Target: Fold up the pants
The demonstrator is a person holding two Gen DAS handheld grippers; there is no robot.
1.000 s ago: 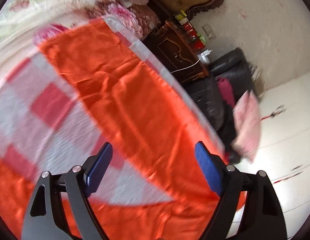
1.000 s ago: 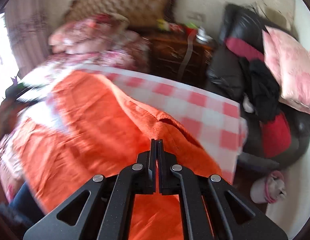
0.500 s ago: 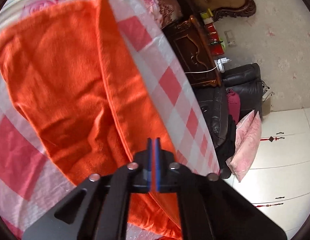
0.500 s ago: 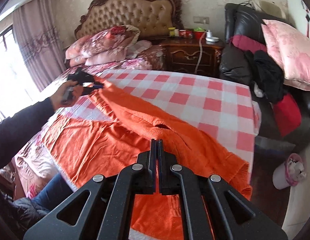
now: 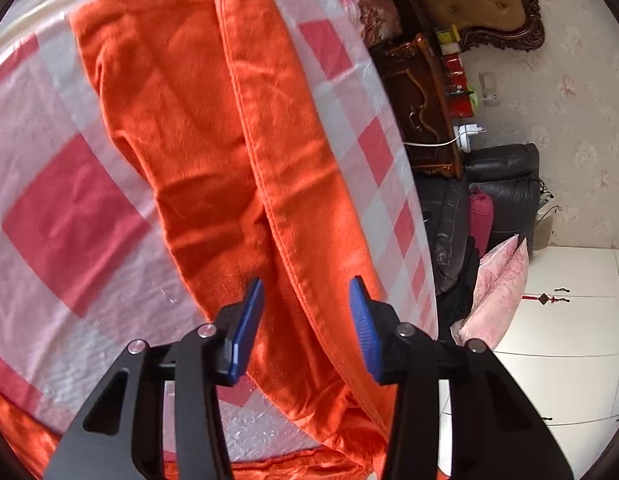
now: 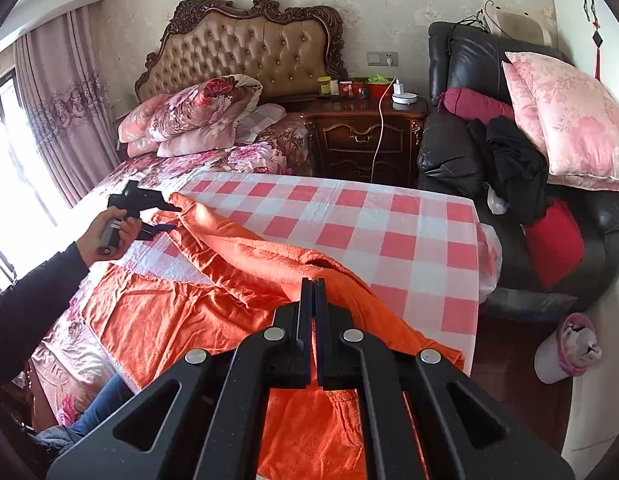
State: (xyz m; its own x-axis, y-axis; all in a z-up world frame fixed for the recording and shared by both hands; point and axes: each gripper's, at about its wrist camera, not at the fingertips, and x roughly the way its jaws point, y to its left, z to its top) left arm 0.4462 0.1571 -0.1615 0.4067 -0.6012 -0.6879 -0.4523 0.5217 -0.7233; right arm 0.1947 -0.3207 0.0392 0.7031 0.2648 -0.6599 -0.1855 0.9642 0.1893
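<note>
Right wrist view puts the bed [image 6: 449,216] under you, covered by a red-and-white checked sheet [image 6: 349,220]. Your orange pants [image 6: 229,264] lie across it in a long raised fold, and their near end runs under the camera, cut off by the frame. Your right gripper [image 6: 314,284] is clenched on that fold near the waist end; the cloth between its fingers is hidden by the black body. Your left gripper [image 5: 305,316] is released, fingers spread just above the far leg hem, with the stitched seam running between them. Whether a fingertip touches the cloth is unclear.
</note>
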